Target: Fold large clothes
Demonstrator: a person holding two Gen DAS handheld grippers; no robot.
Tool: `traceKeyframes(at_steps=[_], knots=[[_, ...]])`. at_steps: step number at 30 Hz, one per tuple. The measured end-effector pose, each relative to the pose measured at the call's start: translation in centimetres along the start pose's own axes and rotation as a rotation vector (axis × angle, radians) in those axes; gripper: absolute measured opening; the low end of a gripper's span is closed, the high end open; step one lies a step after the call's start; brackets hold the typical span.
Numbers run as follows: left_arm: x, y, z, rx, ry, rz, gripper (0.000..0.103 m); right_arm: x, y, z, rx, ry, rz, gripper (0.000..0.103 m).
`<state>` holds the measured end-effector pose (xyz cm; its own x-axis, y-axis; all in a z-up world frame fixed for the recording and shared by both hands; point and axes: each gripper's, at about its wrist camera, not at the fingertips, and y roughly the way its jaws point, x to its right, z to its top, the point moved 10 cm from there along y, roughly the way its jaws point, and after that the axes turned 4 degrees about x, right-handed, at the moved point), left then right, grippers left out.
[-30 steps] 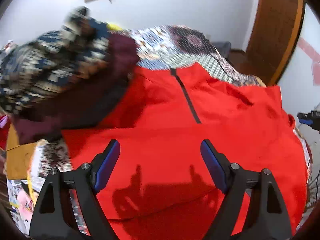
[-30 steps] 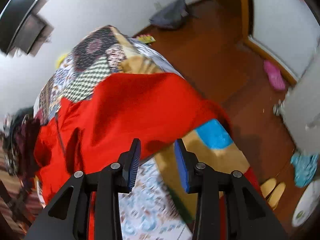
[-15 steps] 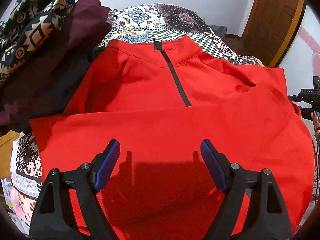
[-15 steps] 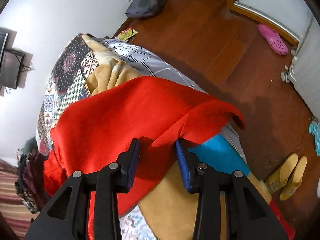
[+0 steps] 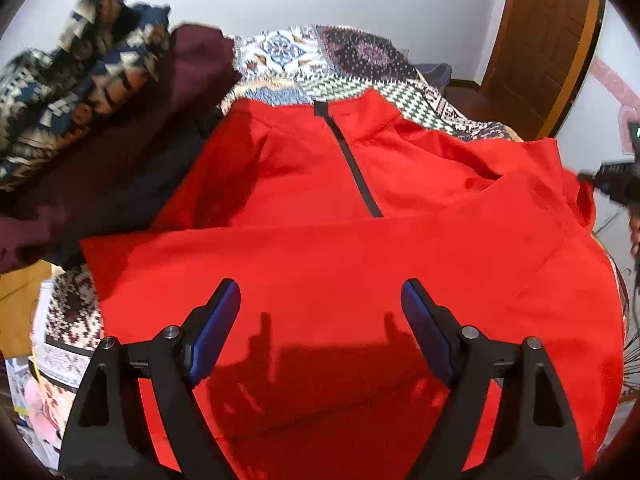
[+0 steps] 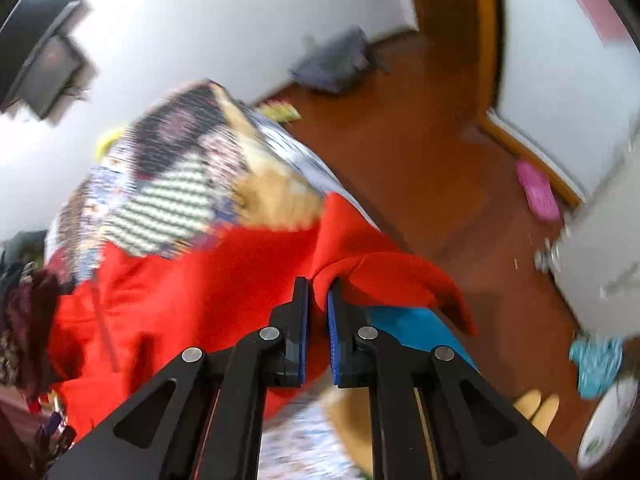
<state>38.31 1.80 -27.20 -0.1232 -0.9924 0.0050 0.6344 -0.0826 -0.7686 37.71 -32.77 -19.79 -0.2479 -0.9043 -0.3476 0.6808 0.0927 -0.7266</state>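
Pinching one red pullover (image 6: 208, 300): right hand-held gripper (image 6: 318, 300), just closed.

Bed with a patchwork-patterned cover (image 5: 360, 56), red zip-neck top (image 5: 320, 248) spread flat across most of it, heap of dark maroon and blue-patterned clothes (image 5: 100, 120) piled along its left side, touching the red top's edge

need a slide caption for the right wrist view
Right gripper, its jaws just closed, pinches the edge of the red zip-neck top on the patchwork bedspread.
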Motion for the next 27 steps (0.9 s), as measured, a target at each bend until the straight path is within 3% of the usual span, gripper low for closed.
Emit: traceKeyframes(at_steps=[6, 9, 12, 15, 19, 23, 25, 27], knots=[[-1.0, -2.2, 0.7, 0.044, -0.015, 0.005, 0.082, -8.9, -6.4, 1.4, 0.123, -0.156, 0.188, 0.007], [-1.3, -2.9, 0.8, 0.061, -0.018, 0.009, 0.082, -12.7, -7.8, -0.4, 0.125, -0.243, 0.271, 0.007], [-1.5, -3.4, 0.7, 0.066, -0.024, 0.009, 0.082, -15.6, -7.4, -4.1, 0.049, -0.316, 0.347, 0.008], [-1.6, -3.7, 0.3, 0.062, -0.032, 0.004, 0.082, -16.1, -5.7, -7.9, -0.057, -0.36, 0.364, 0.01], [-1.6, -4.0, -0.2, 0.057, -0.026, 0.002, 0.082, -15.7, -4.5, -10.4, -0.165, -0.35, 0.346, 0.01], [-1.6, -4.0, -0.5, 0.052, -0.023, 0.001, 0.082, -15.2, -5.0, -9.5, -0.182, -0.276, 0.352, 0.012], [-1.7, -4.0, -0.6, 0.051, -0.028, 0.0, 0.082, -14.5, -5.7, -8.4, -0.161, -0.249, 0.336, 0.019], [-1.6, -3.8, -0.6, 0.048, -0.033, -0.003, 0.082, -13.5, -6.4, -7.2, -0.124, -0.223, 0.319, 0.037]])
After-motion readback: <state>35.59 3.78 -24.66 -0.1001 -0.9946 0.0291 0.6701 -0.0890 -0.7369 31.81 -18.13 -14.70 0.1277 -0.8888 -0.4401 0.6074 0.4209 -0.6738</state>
